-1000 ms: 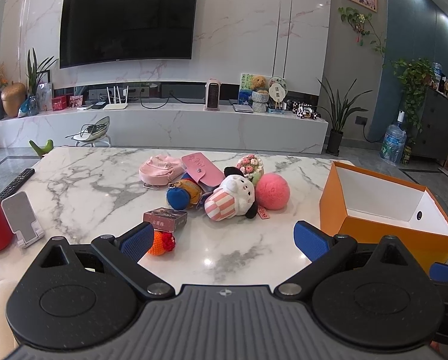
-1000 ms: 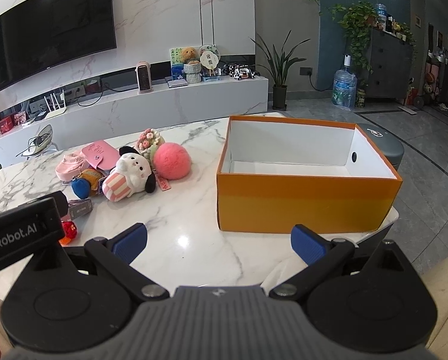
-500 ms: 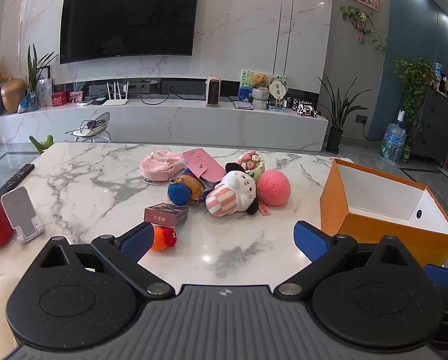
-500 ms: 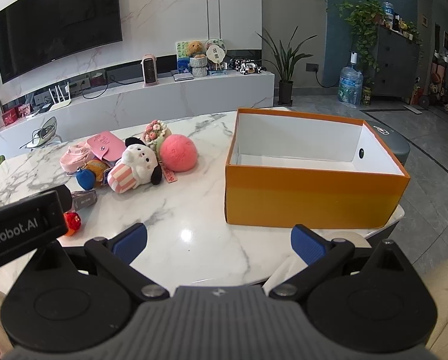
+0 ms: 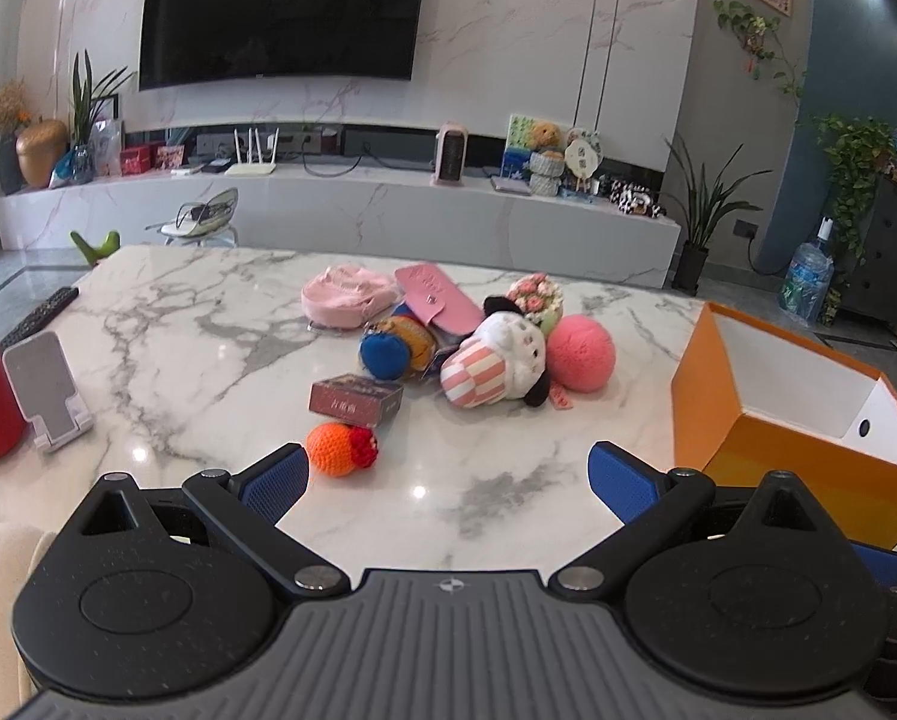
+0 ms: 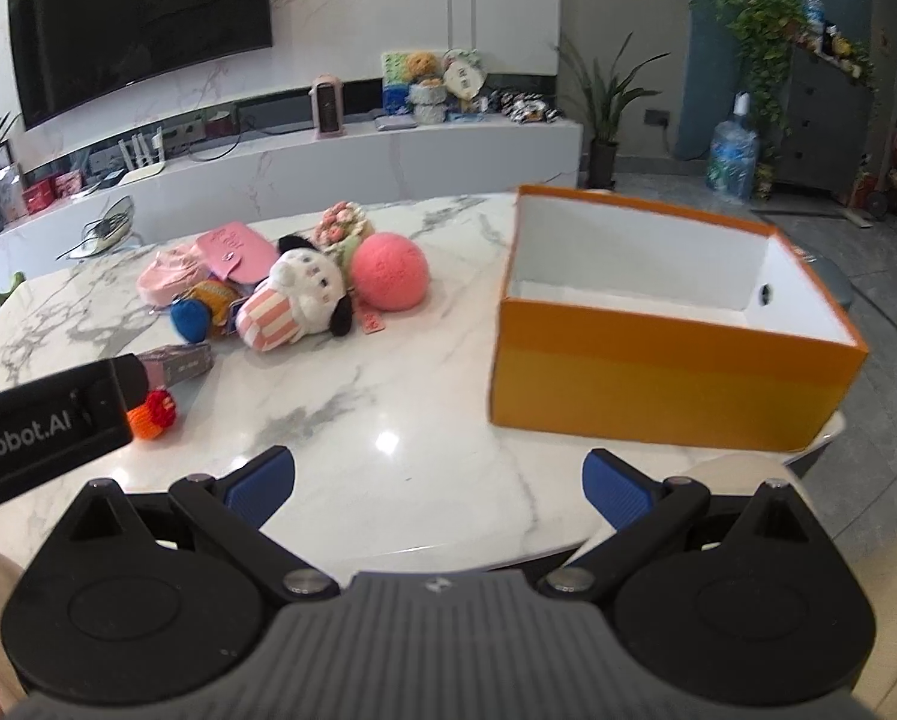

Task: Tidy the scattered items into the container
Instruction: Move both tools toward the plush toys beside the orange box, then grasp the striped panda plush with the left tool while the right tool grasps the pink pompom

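Since a second ago we have brought both grippers nearer the toys. Our left gripper and right gripper gape empty. The orange ball lies just ahead of our left jaws' left finger; the orange box sits ahead-right of the right jaws.

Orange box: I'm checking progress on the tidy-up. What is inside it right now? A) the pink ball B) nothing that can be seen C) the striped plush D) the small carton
B: the orange box shows only bare white walls and floor, while the pink ball, striped plush and small carton lie on the marble table.
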### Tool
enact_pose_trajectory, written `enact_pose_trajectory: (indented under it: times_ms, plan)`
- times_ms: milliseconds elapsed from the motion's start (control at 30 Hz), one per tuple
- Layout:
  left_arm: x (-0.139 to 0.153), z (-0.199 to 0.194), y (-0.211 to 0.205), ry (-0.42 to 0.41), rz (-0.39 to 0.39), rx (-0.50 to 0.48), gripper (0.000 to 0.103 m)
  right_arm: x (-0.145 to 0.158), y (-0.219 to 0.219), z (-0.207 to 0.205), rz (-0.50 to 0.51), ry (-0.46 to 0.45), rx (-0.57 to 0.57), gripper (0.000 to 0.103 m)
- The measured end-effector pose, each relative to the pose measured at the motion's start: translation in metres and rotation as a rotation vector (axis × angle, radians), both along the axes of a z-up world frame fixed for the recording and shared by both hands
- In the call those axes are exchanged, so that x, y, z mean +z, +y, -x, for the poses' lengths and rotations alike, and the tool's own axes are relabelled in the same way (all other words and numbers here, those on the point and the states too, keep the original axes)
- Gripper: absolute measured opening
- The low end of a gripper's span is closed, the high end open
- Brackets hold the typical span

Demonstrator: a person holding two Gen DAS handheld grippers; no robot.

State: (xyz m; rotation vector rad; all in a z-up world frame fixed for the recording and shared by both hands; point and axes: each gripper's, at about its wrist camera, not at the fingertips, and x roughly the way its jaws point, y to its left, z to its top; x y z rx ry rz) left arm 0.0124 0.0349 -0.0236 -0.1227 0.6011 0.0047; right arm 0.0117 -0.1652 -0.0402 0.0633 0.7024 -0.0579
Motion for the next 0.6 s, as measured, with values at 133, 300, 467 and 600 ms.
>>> enact_pose_trajectory:
  times_ms: [133,300,467,600]
  plan:
    - [-0.010,-0.007,0.004,0.026,-0.015,0.007,0.103,-0.009,0.005,-0.009,-0.019,0.035,0.030,0.103]
    - [-0.021,-0.018,0.008,0.050,-0.042,0.021,0.103,-0.019,0.013,-0.020,0.000,0.054,0.053,0.103]
    - [-0.032,-0.029,0.013,0.081,-0.057,0.037,0.103,-0.029,0.022,-0.032,0.030,0.076,0.078,0.103]
    - [-0.041,-0.040,0.016,0.106,-0.078,0.052,0.103,-0.039,0.029,-0.044,0.057,0.095,0.095,0.103]
